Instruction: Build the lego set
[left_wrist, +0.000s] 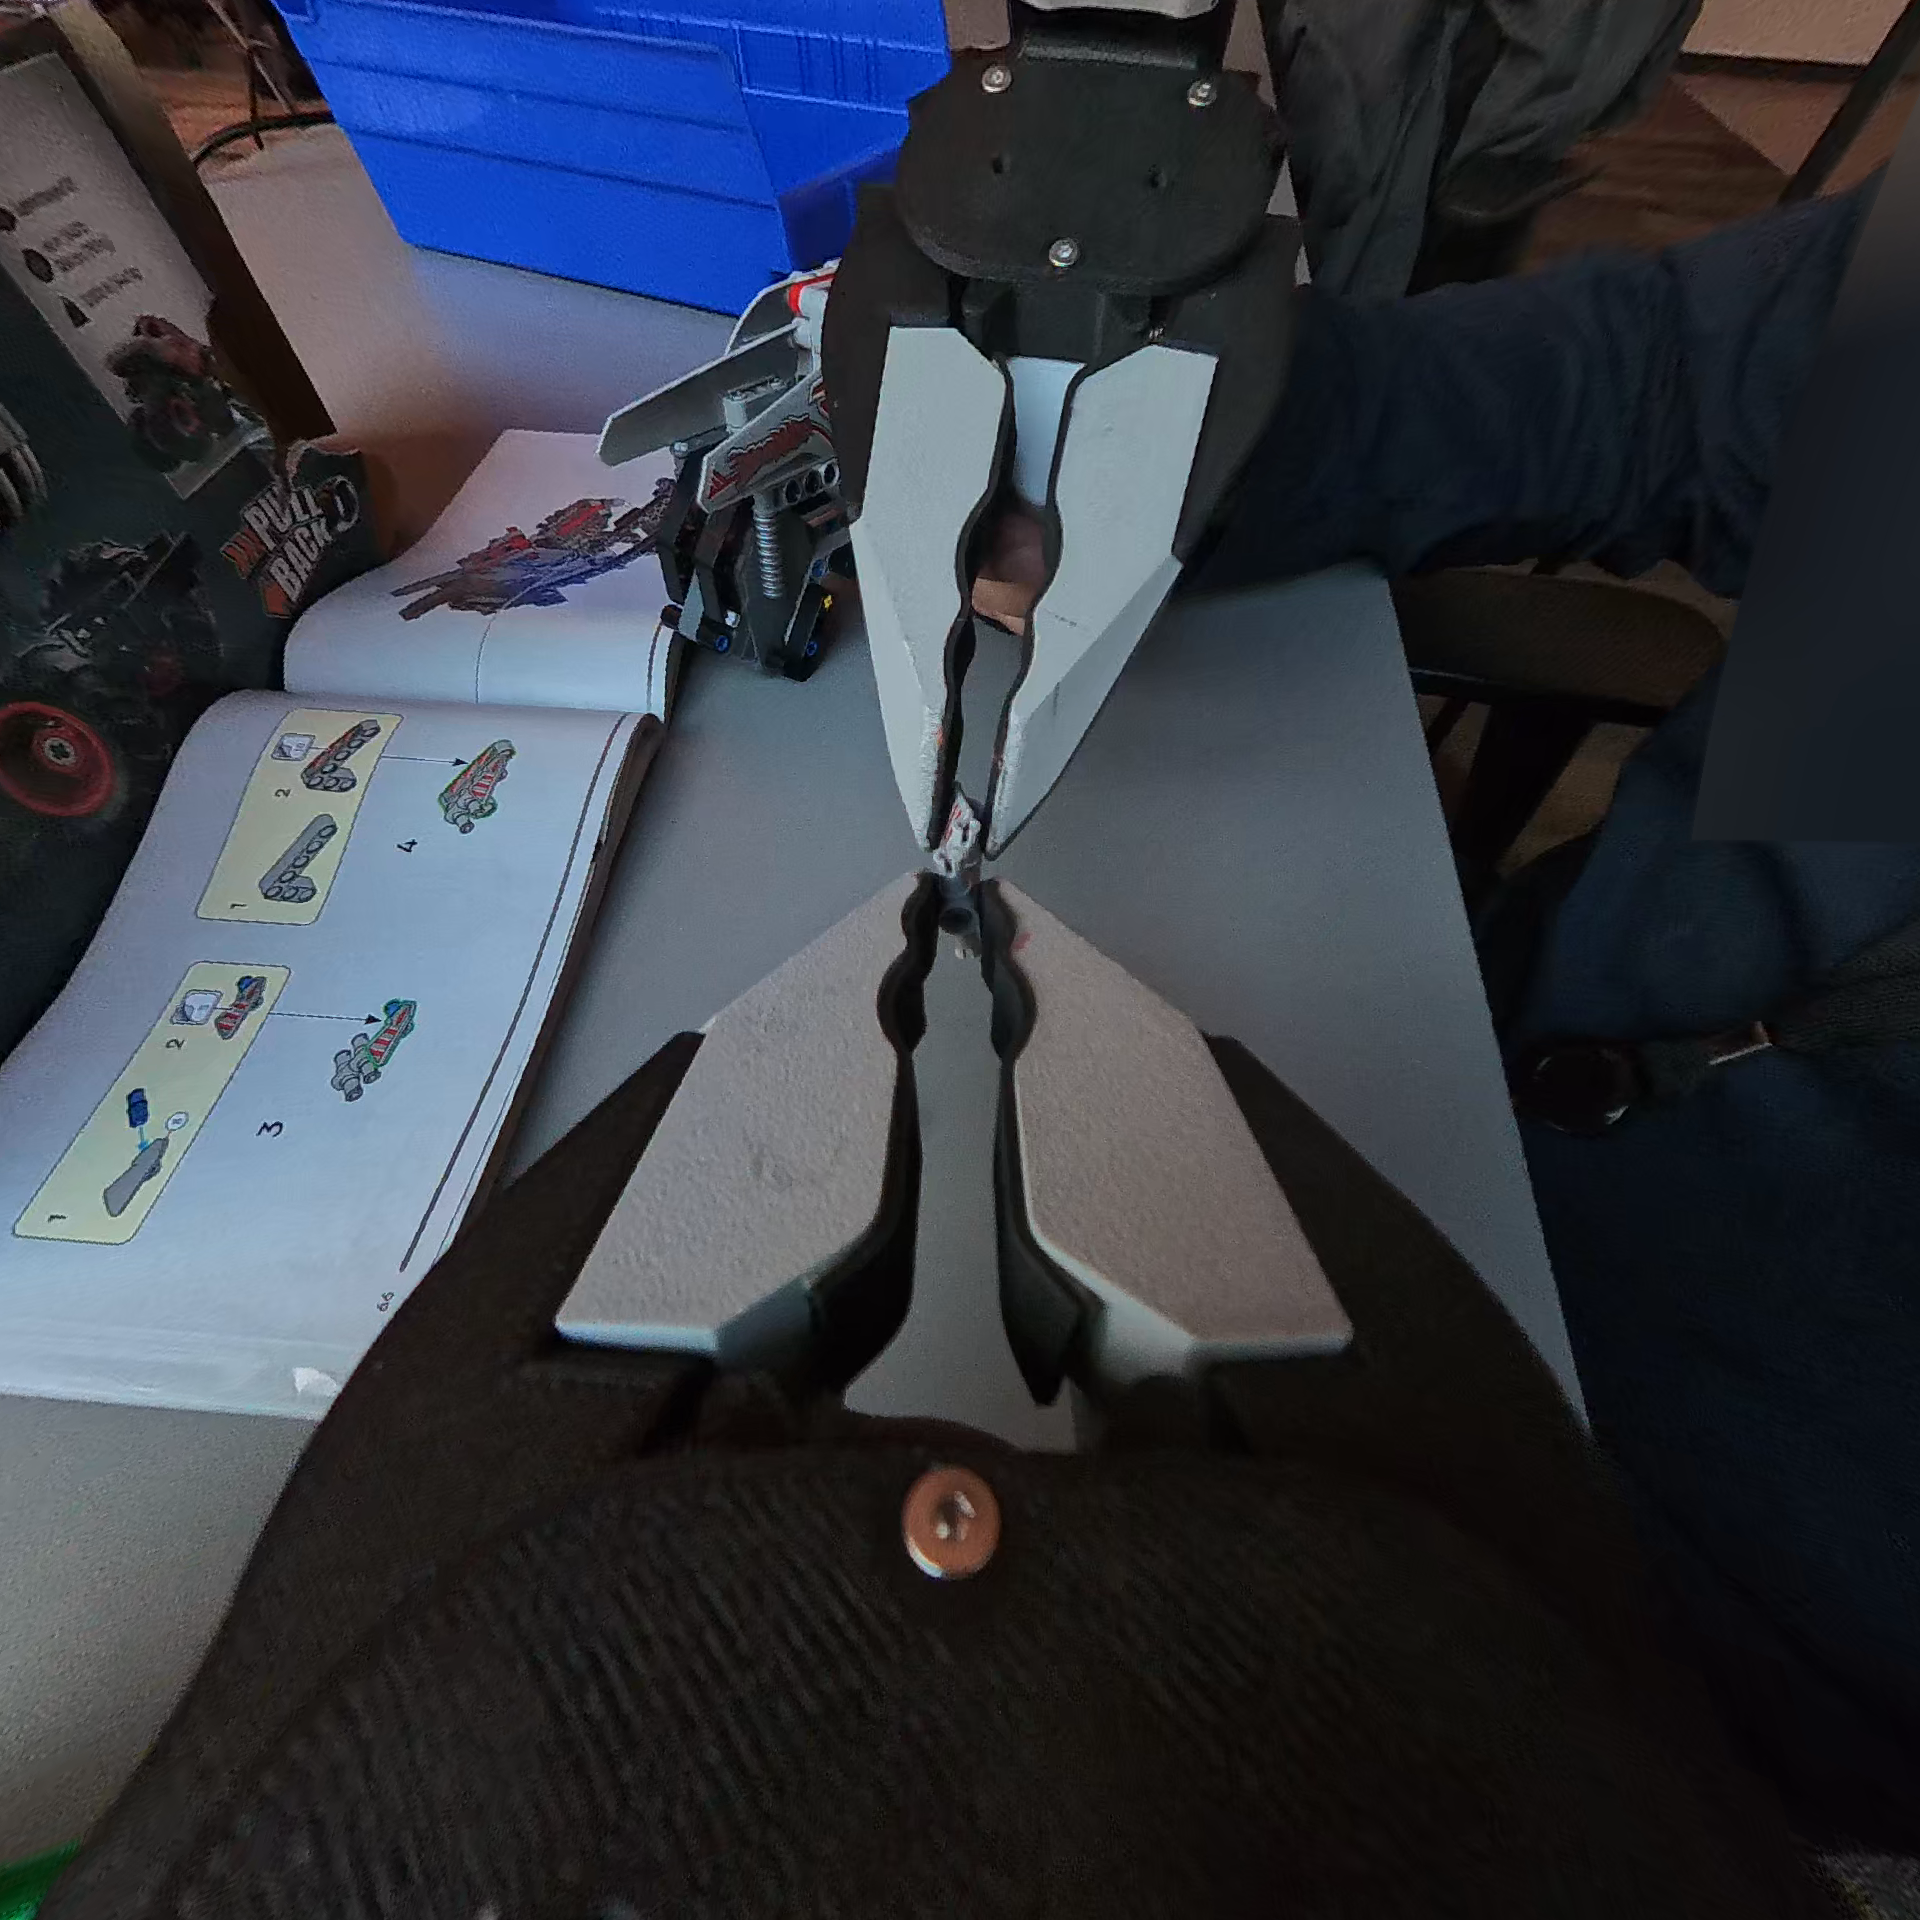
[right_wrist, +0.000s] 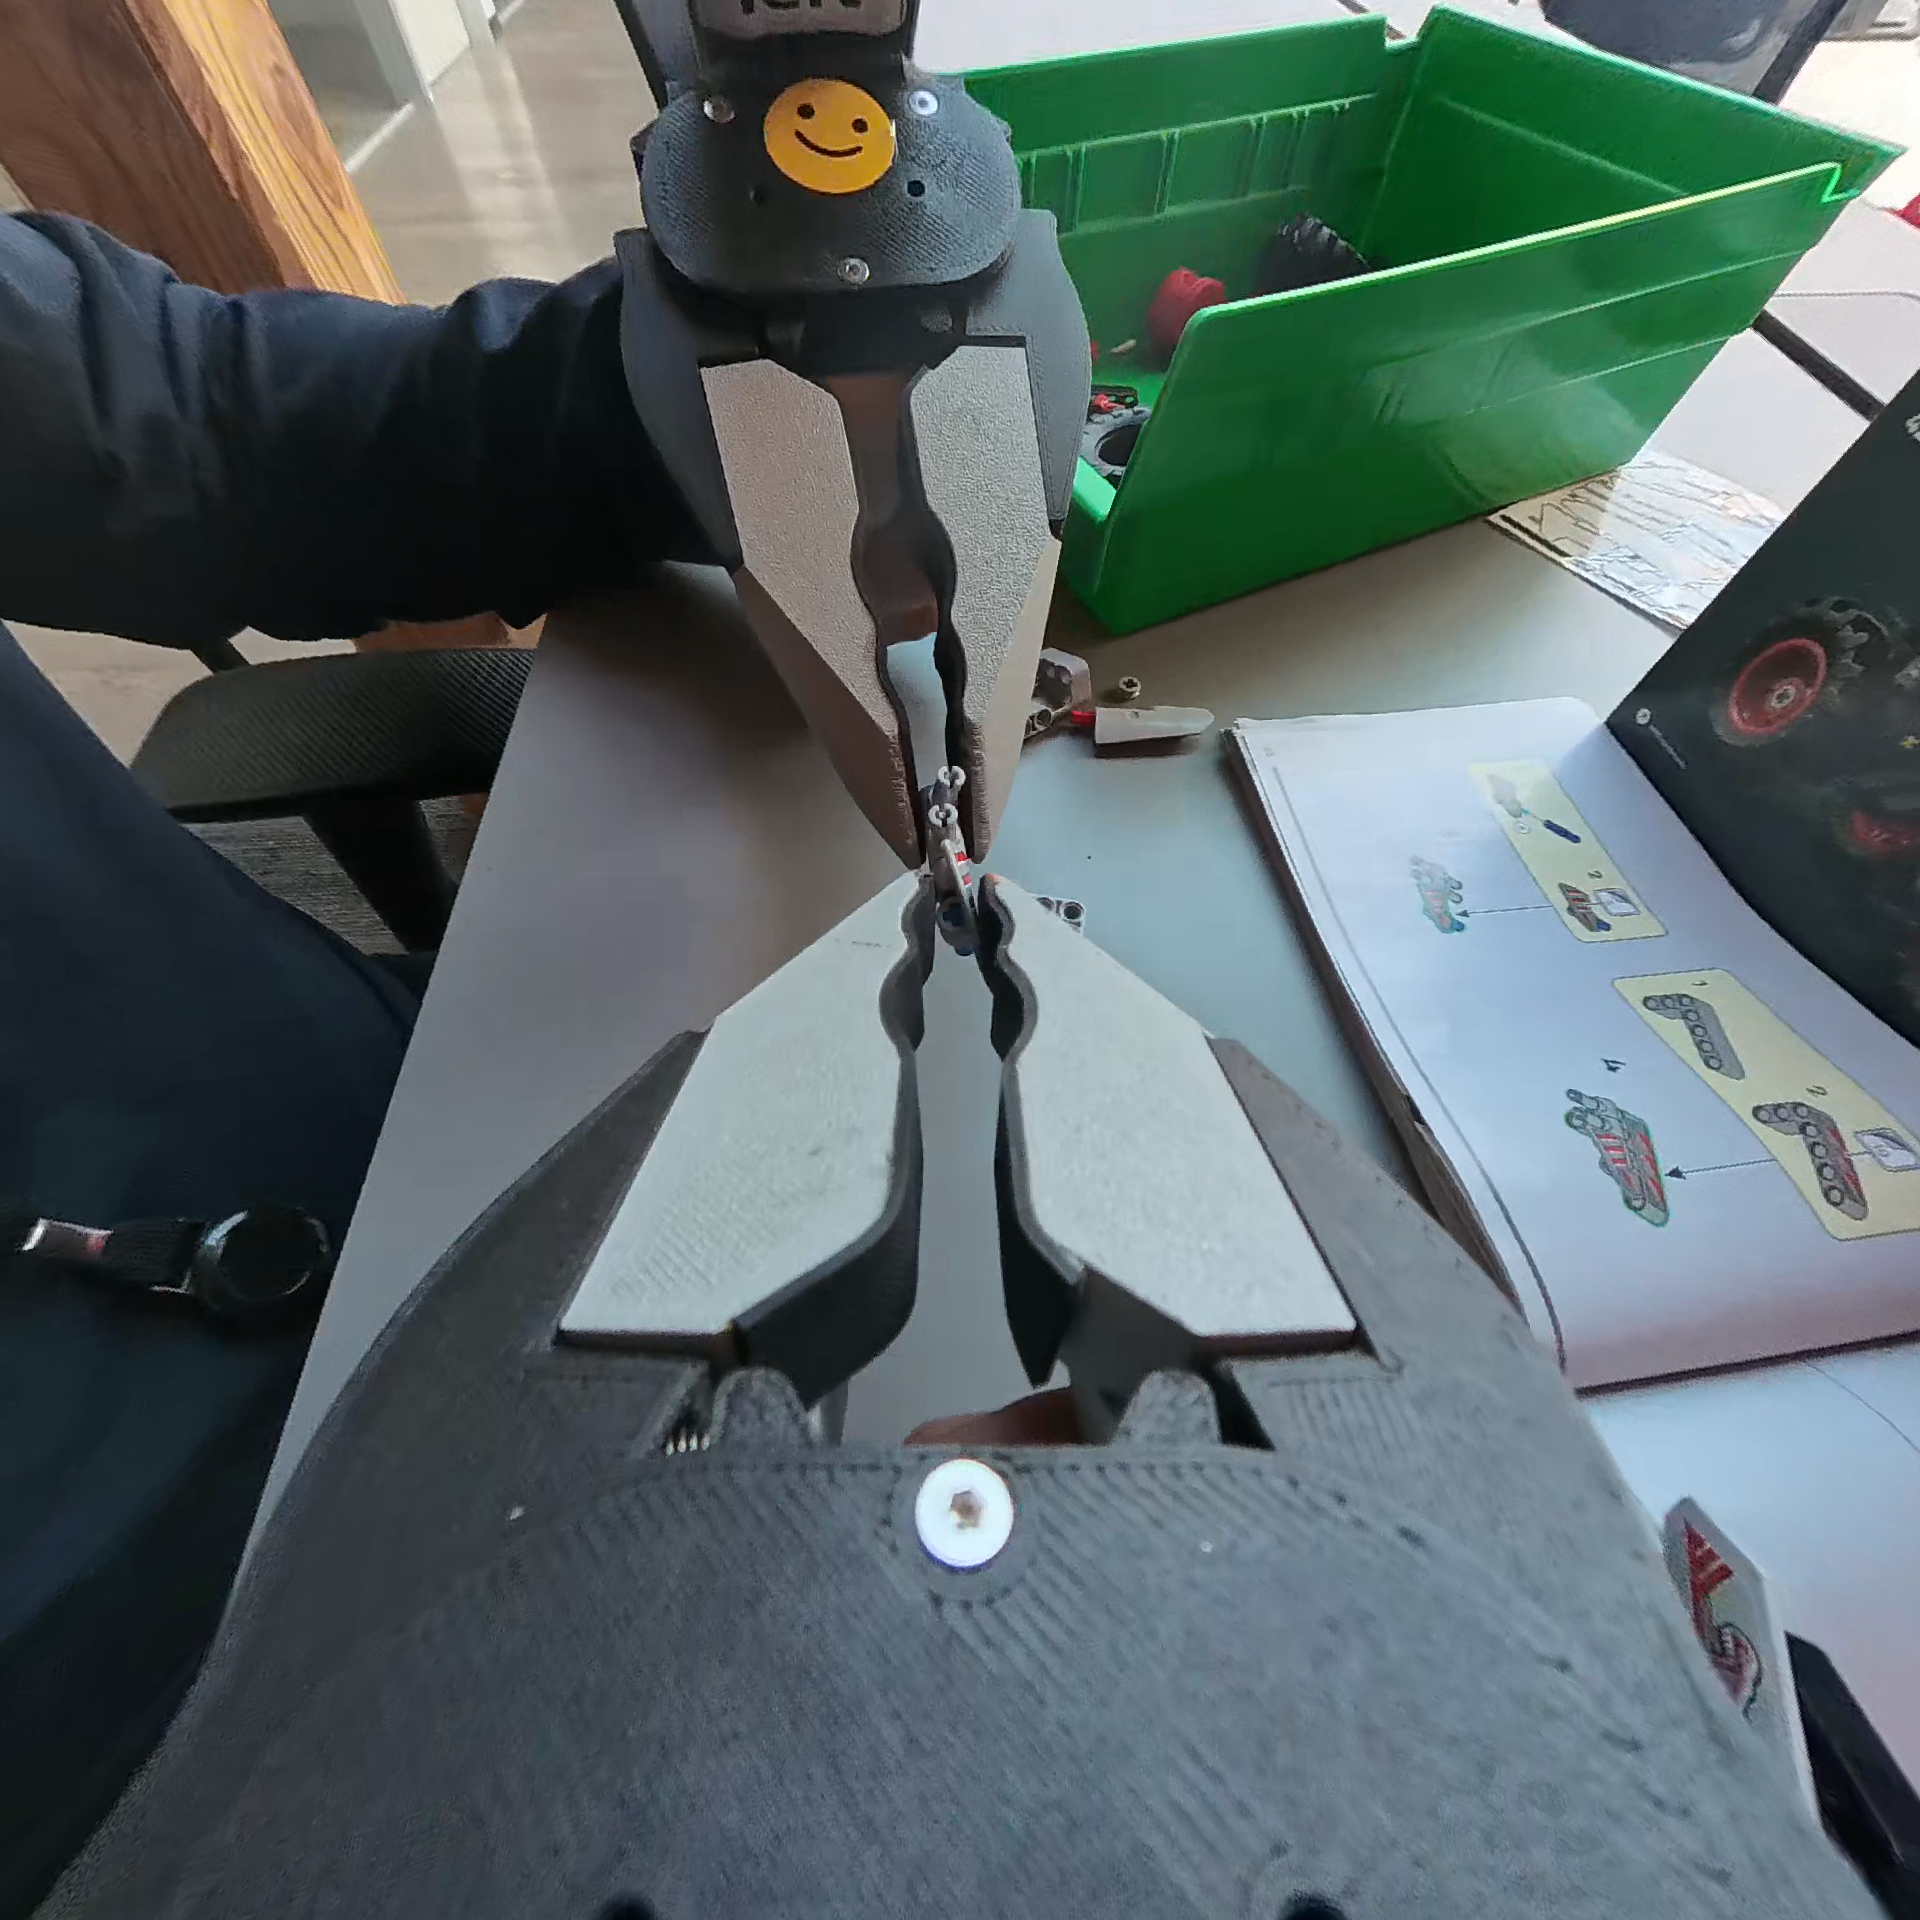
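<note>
My two grippers meet tip to tip above the grey table (left_wrist: 1195, 831). My left gripper (left_wrist: 956, 896) is shut on a small dark grey lego piece (left_wrist: 957, 918) with a round hole. My right gripper (left_wrist: 962, 844) comes in from the top of the left wrist view, shut on a grey lego beam with a red sticker (left_wrist: 960, 824). The two pieces touch end to end. In the right wrist view my right gripper (right_wrist: 951, 902) holds the stickered beam (right_wrist: 958, 896). There the left gripper (right_wrist: 947, 854) holds its grey holed piece (right_wrist: 948, 798). The joint between the pieces is mostly hidden by the fingertips.
A part-built grey and black model (left_wrist: 758, 520) stands behind the open instruction booklet (left_wrist: 312, 987). A blue bin (left_wrist: 582, 135) and the set's box (left_wrist: 114, 499) are at the back left. A green parts bin (right_wrist: 1455, 364) and loose pieces (right_wrist: 1143, 724) lie near the booklet (right_wrist: 1558, 987). Left and right tips are no more than a few centimetres apart.
</note>
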